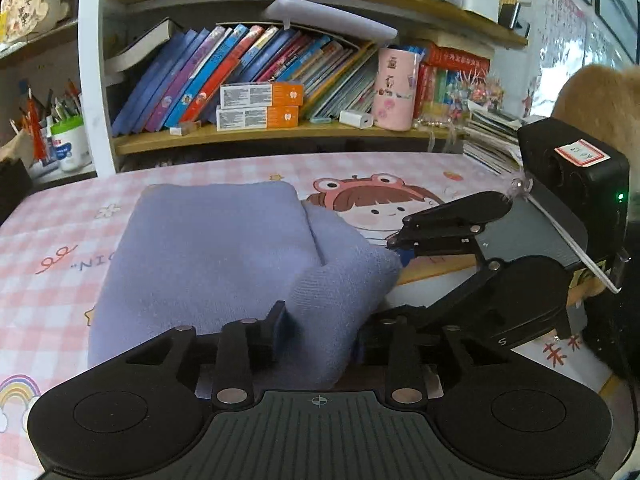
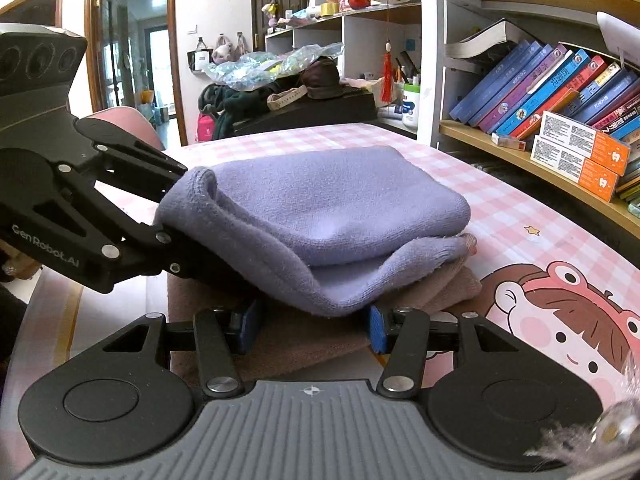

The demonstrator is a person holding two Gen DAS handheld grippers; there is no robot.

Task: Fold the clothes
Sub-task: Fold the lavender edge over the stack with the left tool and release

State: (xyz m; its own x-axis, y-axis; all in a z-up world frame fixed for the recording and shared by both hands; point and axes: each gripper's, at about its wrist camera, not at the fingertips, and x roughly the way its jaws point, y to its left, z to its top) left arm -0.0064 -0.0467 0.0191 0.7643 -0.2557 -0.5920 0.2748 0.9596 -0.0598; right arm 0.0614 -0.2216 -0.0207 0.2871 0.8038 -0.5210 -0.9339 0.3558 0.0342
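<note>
A folded lavender cloth [image 1: 208, 256] lies on the pink checked table [image 1: 60, 240]; in the right wrist view the lavender cloth [image 2: 328, 208] rests on a folded tan cloth [image 2: 304, 336]. My left gripper [image 1: 320, 336] grips the lavender cloth's near corner between its jaws. It shows in the right wrist view [image 2: 168, 204], closed on the cloth's left corner. My right gripper [image 2: 312, 328] has its blue pads apart around the sagging lower edge, not pinching it. In the left wrist view the right gripper [image 1: 394, 250] touches the cloth's right corner with its fingers close together.
A bookshelf [image 1: 280, 132] with books, orange boxes [image 1: 260, 106] and a pink cup [image 1: 394, 88] runs along the table's far edge. A pen holder [image 1: 68, 140] stands at the left. A cartoon girl print [image 2: 568, 312] covers the table to the right.
</note>
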